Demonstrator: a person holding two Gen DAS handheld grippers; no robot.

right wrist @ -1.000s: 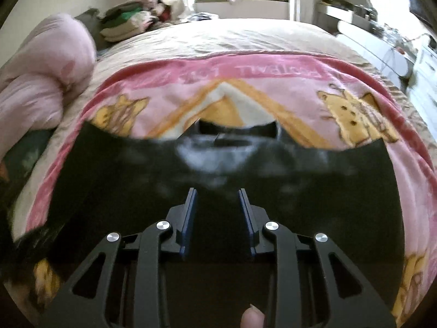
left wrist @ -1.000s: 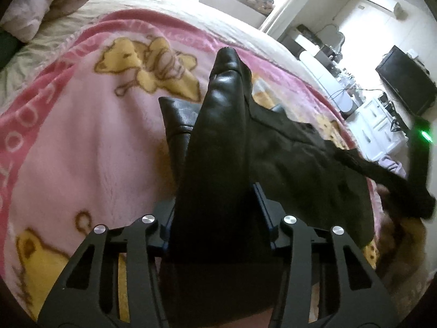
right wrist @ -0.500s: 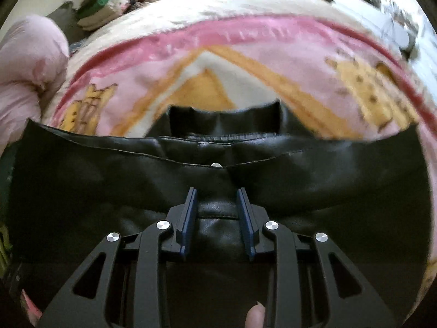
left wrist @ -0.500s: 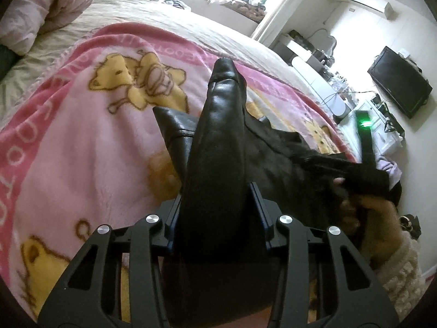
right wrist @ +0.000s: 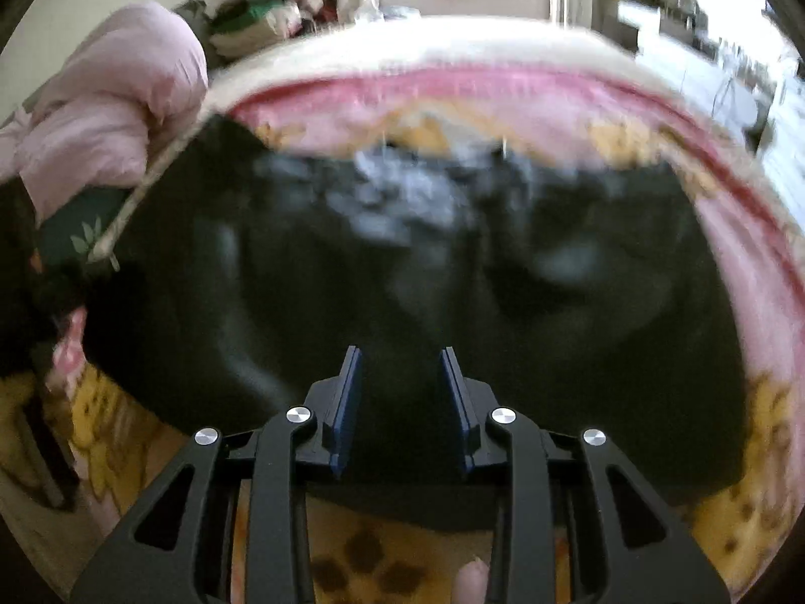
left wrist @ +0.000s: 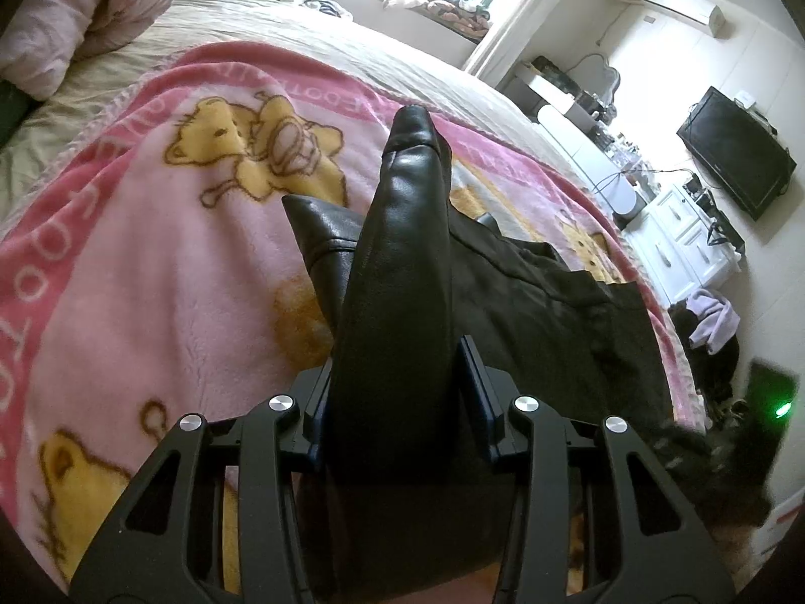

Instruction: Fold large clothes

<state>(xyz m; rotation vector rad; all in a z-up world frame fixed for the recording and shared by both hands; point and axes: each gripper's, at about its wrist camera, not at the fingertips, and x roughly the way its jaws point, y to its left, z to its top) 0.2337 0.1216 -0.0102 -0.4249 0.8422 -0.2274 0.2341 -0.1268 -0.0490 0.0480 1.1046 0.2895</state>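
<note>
A black leather garment [left wrist: 543, 322] lies on a pink bear-print blanket [left wrist: 141, 272] on the bed. My left gripper [left wrist: 397, 352] is shut on a thick fold of the garment [left wrist: 402, 261], which rises between the fingers and points away. In the right wrist view the garment [right wrist: 453, 272] lies spread and blurred across the blanket [right wrist: 503, 110]. My right gripper [right wrist: 402, 357] is open above its near edge, with nothing between the blue pads [right wrist: 347, 392]. The right gripper's green light [left wrist: 780, 408] shows at the left wrist view's right edge.
A pink duvet [left wrist: 85, 5] is piled at the bed's far left, also seen in the right wrist view [right wrist: 110, 121]. Folded clothes [right wrist: 256, 25] sit beyond it. White cabinets [left wrist: 679, 241] and a TV [left wrist: 734, 151] stand to the right of the bed.
My right gripper has let go of the garment, opened, and pulled back toward the bed's near edge. The garment now lies flat. My left gripper keeps its hold and has barely moved.
</note>
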